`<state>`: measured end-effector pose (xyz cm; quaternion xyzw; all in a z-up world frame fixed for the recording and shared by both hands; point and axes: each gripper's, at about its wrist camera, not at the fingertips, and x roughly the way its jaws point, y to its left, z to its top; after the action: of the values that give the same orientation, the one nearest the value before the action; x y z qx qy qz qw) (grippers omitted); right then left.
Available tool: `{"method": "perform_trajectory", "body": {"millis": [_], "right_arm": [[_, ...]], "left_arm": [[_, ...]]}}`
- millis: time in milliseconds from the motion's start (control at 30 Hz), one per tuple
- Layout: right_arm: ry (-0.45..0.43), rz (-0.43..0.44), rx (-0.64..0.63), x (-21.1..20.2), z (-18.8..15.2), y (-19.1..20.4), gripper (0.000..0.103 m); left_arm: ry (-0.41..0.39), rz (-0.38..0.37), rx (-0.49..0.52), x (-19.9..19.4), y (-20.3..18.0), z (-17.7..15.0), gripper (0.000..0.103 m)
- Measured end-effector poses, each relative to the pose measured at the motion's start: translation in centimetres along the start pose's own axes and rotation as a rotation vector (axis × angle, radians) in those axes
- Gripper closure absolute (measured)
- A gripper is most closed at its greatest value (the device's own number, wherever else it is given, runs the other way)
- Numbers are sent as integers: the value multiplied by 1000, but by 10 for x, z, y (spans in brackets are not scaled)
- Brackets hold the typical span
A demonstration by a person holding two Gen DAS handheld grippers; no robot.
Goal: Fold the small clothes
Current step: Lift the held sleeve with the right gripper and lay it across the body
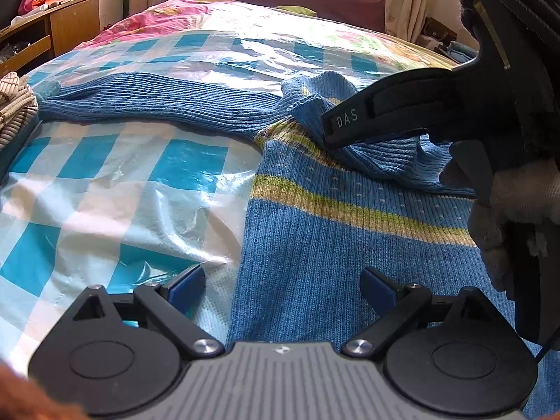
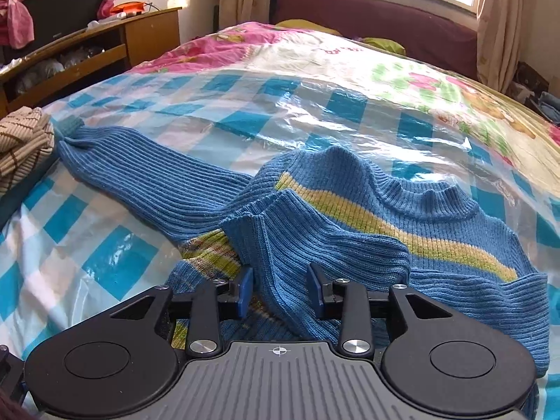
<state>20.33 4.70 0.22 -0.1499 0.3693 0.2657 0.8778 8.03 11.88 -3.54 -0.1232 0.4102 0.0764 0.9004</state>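
A: What were the right gripper's (image 2: 280, 288) jaws doing?

B: They stood partly apart with a fold of the blue sweater's (image 2: 350, 231) ribbed sleeve bunched between the blue pads (image 2: 245, 288). Whether the pads actually pinched the knit, I could not tell from either view.

A: And the left gripper (image 1: 282, 288)?

B: Its jaws were spread wide and held nothing. They hovered over the sweater's body (image 1: 332, 245), at its left edge, where the knit met the checked plastic sheet (image 1: 105, 192).

A: Where was the sweater itself?

B: It lay on the bed, on that blue-and-white checked sheet. One sleeve (image 1: 150, 105) stretched out flat to the left, its cuff reaching a striped beige garment (image 1: 14, 108). The other sleeve was drawn across the chest, over the yellow-green stripe (image 1: 350, 210). The collar (image 2: 430, 192) pointed away, toward the headboard (image 2: 367, 17).

A: Anything else further out?

B: A pink floral quilt (image 2: 210, 49) beyond the sheet, a wooden desk (image 2: 147, 35) to the left, and curtains (image 2: 497, 17) by the window.
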Motion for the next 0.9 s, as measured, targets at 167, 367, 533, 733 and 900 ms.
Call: {"method": "perform_trajectory", "body": {"millis": [167, 367, 533, 733, 900], "right_arm": [[-3, -10, -14, -2, 0, 1, 68], [-4, -14, -26, -4, 1, 3, 64], [-5, -16, -31, -6, 1, 5, 63], [-8, -15, -42, -10, 2, 7, 56], [-17, 48, -19, -24, 2, -5, 48]], "left_arm": [[-3, -1, -2, -1, 1, 1, 4], [-7, -2, -3, -1, 1, 1, 4], [-11, -3, -6, -3, 2, 1, 4], [-18, -2, -7, -5, 2, 1, 4], [-24, -2, -15, -5, 3, 1, 4]]}}
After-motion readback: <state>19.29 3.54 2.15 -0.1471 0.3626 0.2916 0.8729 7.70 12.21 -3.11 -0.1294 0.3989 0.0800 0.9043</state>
